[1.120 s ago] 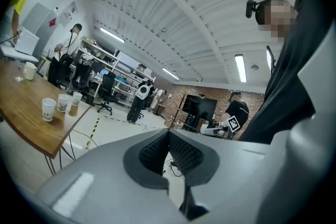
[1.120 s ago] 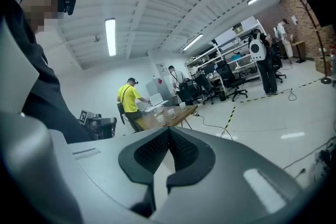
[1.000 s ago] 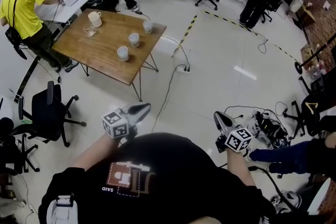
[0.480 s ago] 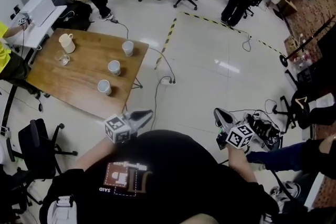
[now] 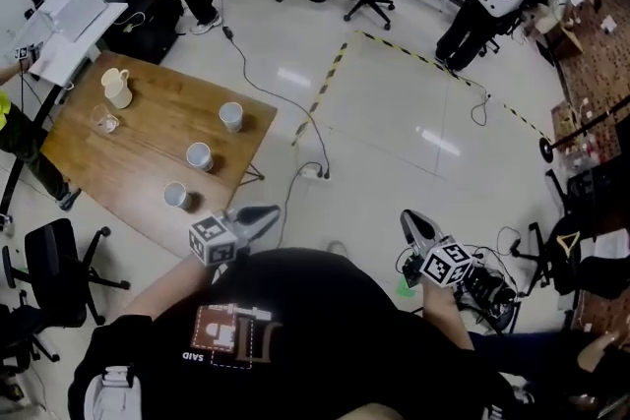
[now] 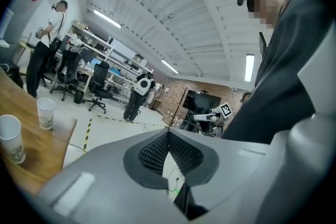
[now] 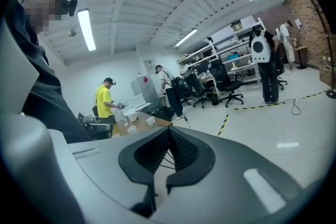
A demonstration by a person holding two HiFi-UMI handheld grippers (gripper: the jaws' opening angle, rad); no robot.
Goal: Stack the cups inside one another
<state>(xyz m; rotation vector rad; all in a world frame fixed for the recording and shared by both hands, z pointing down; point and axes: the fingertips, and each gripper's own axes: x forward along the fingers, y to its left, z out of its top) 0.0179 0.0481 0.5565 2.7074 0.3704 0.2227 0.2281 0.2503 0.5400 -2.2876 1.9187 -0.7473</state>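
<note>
Three white paper cups (image 5: 231, 116) (image 5: 200, 155) (image 5: 177, 196) stand apart in a slanted row on the wooden table (image 5: 148, 162) at the left of the head view. My left gripper (image 5: 268, 210) is held in front of my body just off the table's near corner, jaws closed with nothing between them. My right gripper (image 5: 408, 217) hangs over the floor further right, also closed and empty. The left gripper view shows its shut tips (image 6: 169, 131) and two cups (image 6: 46, 113) (image 6: 10, 138) on the table to the left. The right gripper view (image 7: 169, 128) shows cups (image 7: 150, 121) far off.
A cream mug (image 5: 116, 88) and a small glass (image 5: 102, 121) stand at the table's far end. A black office chair (image 5: 54, 261) is beside the table's left. A cable and power strip (image 5: 313, 172) lie on the floor; gear and cables (image 5: 482, 285) sit at the right.
The table and cups have come closer and slid down and left in the head view. Both grippers keep their place in front of my body, still shut.
</note>
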